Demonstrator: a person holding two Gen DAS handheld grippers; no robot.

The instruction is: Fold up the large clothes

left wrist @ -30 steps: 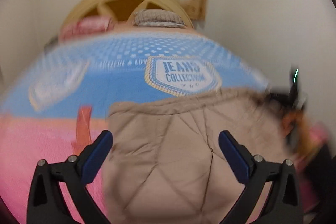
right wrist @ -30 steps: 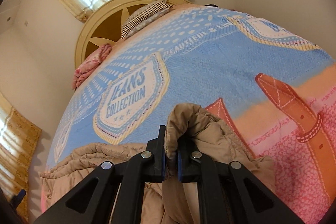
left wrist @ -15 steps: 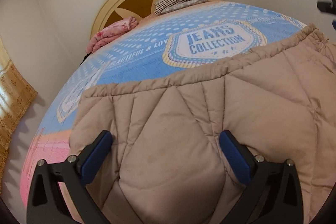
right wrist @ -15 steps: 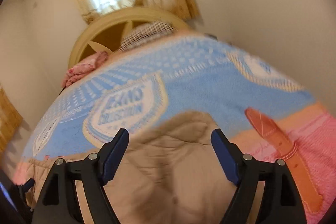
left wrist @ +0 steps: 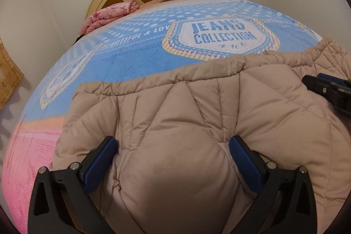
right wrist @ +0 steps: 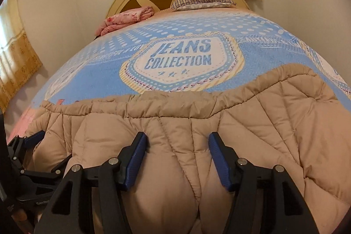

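Left wrist: left tool (left wrist: 173,146) spread wide over tan quilted coat (left wrist: 186,115) lying on the bed (left wrist: 131,54), gripping nothing.
Blanket print reads "JEANS COLLECTION"; right tool (left wrist: 324,89) pokes in at right edge. Right wrist: right tool (right wrist: 177,146) also spread above coat (right wrist: 241,120), left tool (right wrist: 33,139) at lower left. Looks between folds; next likely needs pinching an edge or hem to fold over.

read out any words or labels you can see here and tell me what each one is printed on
"JEANS COLLECTION": the badge on the blue bedspread.
"...AUTIFUL & LOV...": a strip on the bedspread, cut off at both ends.
"GenRob...": the body of the left tongs, seen from the right wrist, cut off.
The mirrored bedspread lettering right of the badge is too blurred to read.
The beige quilted coat shows no text.
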